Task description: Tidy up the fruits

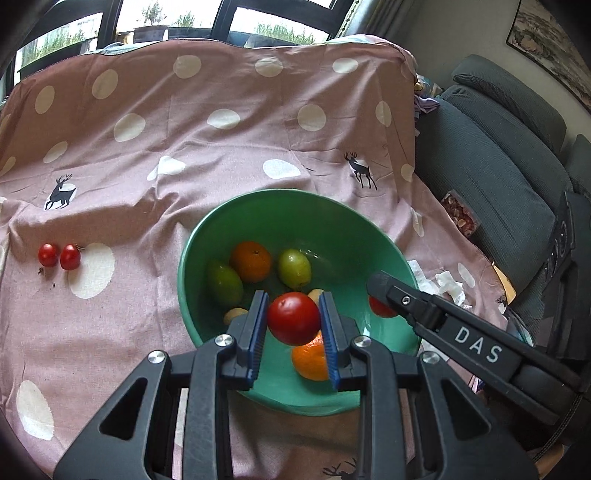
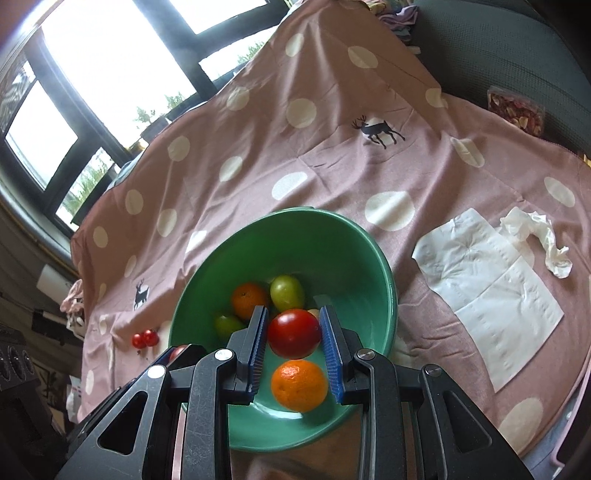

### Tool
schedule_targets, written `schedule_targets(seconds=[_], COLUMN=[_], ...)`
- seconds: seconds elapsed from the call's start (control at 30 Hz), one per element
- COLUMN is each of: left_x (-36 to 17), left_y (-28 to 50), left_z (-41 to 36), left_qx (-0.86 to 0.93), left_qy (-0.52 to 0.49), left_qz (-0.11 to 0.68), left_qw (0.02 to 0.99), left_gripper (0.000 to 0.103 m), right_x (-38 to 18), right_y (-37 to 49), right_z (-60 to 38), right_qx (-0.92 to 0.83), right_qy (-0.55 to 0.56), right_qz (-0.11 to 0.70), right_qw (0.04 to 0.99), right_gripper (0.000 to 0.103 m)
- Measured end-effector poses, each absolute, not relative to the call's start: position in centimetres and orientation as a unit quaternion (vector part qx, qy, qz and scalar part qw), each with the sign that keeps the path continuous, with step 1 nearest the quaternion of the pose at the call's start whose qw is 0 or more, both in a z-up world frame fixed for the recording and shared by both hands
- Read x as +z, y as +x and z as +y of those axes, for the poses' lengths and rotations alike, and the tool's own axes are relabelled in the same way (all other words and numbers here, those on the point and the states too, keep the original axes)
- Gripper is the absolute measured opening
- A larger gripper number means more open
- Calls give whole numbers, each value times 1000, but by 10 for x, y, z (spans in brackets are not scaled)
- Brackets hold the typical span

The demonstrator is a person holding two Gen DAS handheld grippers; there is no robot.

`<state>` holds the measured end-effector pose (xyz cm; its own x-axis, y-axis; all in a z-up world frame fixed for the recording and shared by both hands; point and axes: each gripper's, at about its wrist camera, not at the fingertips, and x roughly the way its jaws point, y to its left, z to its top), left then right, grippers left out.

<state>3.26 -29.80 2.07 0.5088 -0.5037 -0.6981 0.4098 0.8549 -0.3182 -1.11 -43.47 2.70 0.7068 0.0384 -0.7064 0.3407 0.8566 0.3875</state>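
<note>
Pink dotted cloth (image 1: 229, 155) carries green bowl (image 1: 295, 206), two cherry tomatoes (image 1: 59, 256), white napkins (image 2: 491, 295).

A dusty-pink cloth (image 1: 221, 155) with white dots and small black deer prints covers the table, creased and hanging over the far edge. Behind it, dark-framed windows (image 2: 110, 74) let in bright daylight, with green plants showing outside the glass. To the right of the table stands a dark grey-green upholstered sofa (image 1: 491, 155) with ribbed cushions. Above the sofa, a pale wall (image 1: 461, 29) carries a framed picture (image 1: 550, 48). A flat white paper napkin (image 2: 491, 291) and a crumpled tissue (image 2: 535, 236) lie on the cloth toward the right side.
</note>
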Motion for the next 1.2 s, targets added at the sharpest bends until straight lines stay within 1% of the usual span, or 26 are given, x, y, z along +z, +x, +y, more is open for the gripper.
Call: schedule_targets(seconds=[0.5,1.2], left_x=[-2,-6], left_y=[43,47], left_z=[-313,-314], left_qx=[-255,-258], left_qy=[-36,-39], left_qz=[445,452], left_qw=[858,853], left_gripper=[28,28], right_x=[16,13], right_y=[-5,-2], right_z=[-437,-437], right_qx=[-94,-105], right_qy=[253,249], right_qz=[397,406], right_qw=[877,873], right_gripper=[31,31])
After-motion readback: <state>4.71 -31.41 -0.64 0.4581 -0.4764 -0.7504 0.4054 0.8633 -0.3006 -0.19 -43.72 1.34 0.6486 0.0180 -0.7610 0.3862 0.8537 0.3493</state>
